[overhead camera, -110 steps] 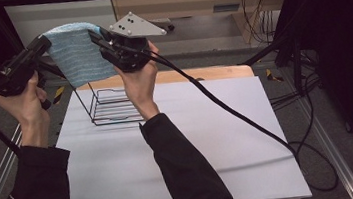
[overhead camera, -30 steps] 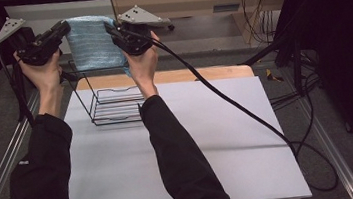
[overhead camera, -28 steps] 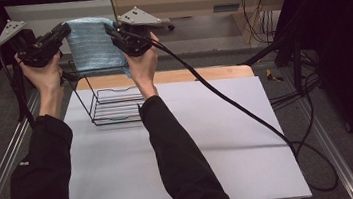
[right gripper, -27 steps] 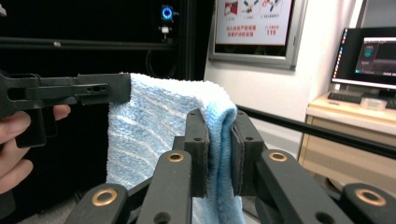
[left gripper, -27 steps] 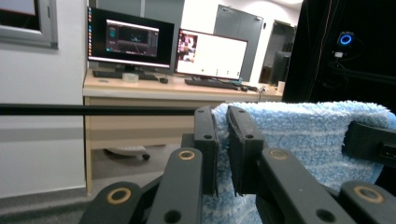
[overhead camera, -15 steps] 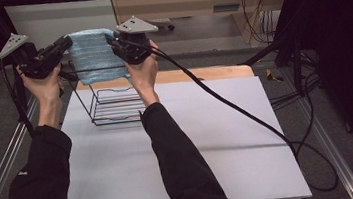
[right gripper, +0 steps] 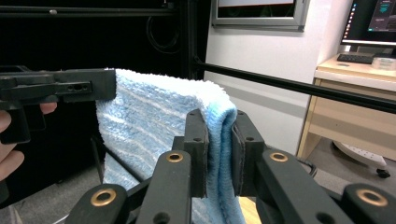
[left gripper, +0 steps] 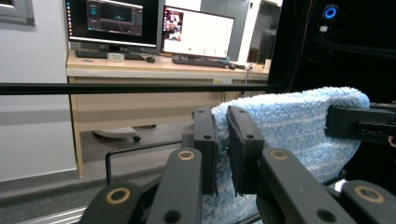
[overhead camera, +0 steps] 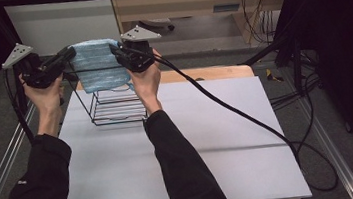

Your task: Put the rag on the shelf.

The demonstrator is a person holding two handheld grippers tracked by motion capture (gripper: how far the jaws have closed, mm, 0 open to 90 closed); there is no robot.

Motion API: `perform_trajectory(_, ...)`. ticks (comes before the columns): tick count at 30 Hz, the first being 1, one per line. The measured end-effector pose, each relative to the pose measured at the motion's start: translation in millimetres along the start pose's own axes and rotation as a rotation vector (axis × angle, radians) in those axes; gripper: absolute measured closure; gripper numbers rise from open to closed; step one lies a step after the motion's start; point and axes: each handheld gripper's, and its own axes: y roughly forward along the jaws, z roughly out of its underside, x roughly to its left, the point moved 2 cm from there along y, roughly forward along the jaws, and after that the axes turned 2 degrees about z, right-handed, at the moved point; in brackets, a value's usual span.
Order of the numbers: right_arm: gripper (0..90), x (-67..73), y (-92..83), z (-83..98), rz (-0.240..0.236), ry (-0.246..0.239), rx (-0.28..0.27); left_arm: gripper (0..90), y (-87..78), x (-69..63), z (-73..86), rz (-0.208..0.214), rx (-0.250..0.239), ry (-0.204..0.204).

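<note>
The left tongs and the right tongs each stand nearly closed, pinching one top corner of a light blue striped terry towel. Held between them, the towel hangs stretched flat like a sheet, its fold running from one pair to the other. In the left gripper view the pads squeeze the fluffy edge tight, and the right gripper view shows the same clamp on the opposite corner.

Spreading it wide this way looks meant to keep the cloth smooth, so it can be draped over the black wire rack standing directly beneath the tongs on the white surface. The towel's lower edge hangs at the rack's top rail; whether it touches I cannot tell.

Beyond the tongs a black horizontal bar crosses, with a wooden desk and monitors farther off. The right tongs' cable trails across the surface, well apart from the rack. Nothing stands between towel and rack.
</note>
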Motion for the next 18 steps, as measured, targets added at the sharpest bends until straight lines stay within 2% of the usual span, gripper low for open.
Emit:
perform_trajectory(5,79.5,-1.3,-3.2,5.5,-0.01,0.003,0.005,81.7,-2.6,-2.0,1.2,0.018,0.003,0.011)
perform_trajectory(10,79.4,0.2,-8.1,5.9,-0.034,-0.008,-0.015,81.7,-8.2,-3.5,0.1,0.032,0.006,0.023)
perform_trajectory(18,79.1,3.4,-13.8,5.6,-0.069,-0.028,-0.005,81.6,-17.1,-4.0,3.2,0.058,-0.002,0.014)
